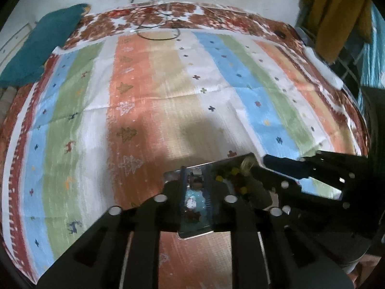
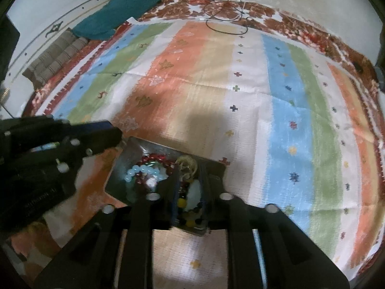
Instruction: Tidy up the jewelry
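A small shiny metal tray (image 2: pixel 144 148) holds several beaded bracelets: red beads (image 2: pixel 156 160), pale blue beads (image 2: pixel 142 171) and dark and yellow beads (image 2: pixel 185 204). It is lifted a little above the striped cloth. My left gripper (image 1: pixel 196 207) is shut on the tray's left edge (image 1: pixel 192 234). My right gripper (image 2: pixel 189 202) is shut on its right edge and shows in the left wrist view (image 1: pixel 284 166). The left gripper shows in the right wrist view (image 2: pixel 113 134).
A striped cloth (image 1: pixel 168 91) with small patterns covers the surface. A teal pillow (image 1: pixel 41 45) lies at the far left. A black cable (image 1: pixel 158 33) loops at the far edge. A yellow garment (image 1: pixel 336 16) hangs at the far right.
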`<state>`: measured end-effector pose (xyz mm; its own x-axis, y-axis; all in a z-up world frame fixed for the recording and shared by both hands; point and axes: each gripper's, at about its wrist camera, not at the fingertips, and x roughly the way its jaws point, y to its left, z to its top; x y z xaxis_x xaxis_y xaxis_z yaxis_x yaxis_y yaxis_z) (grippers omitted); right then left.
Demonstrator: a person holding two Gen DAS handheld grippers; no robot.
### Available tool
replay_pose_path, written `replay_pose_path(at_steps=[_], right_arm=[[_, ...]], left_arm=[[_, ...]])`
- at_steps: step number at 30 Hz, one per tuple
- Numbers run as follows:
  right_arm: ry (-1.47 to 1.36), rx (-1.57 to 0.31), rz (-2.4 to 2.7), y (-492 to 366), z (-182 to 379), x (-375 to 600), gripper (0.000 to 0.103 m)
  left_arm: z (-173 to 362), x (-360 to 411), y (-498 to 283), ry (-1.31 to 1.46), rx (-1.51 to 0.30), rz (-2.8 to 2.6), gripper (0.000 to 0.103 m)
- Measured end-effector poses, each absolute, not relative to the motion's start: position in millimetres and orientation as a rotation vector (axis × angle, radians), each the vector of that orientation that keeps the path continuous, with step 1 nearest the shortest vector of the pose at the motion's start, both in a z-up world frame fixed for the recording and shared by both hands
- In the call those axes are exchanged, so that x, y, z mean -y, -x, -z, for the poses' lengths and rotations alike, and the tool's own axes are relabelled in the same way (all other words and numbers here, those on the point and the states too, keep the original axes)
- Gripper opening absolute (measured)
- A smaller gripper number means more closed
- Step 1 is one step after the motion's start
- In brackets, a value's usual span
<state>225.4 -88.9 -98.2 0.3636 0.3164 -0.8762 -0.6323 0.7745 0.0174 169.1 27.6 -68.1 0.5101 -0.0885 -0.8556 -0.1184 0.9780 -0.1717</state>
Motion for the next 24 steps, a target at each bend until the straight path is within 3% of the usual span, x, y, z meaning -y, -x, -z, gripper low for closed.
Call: replay_pose_path(at_steps=[10,15,23,24], right_arm=[[0.305,-0.99,-0.608,-213,85,107,0.042],[0.297,-0.949,-0.603,-200,76,118,0.048],[0.287,-0.884,-0.622,-181,61,129,0.062],[0.288,-0.869,-0.616,-179,59,130,0.062]], left_arm=[[60,-27,-147,0.246,-1.011,-0.016,0.026],[53,-22,-124,0.239,-0.982,-0.004,0.04],[46,-21,-99,0.238,-0.942,0.003,0.051],[45,-21,-98,0.241,-0.938,0.001,0.056]])
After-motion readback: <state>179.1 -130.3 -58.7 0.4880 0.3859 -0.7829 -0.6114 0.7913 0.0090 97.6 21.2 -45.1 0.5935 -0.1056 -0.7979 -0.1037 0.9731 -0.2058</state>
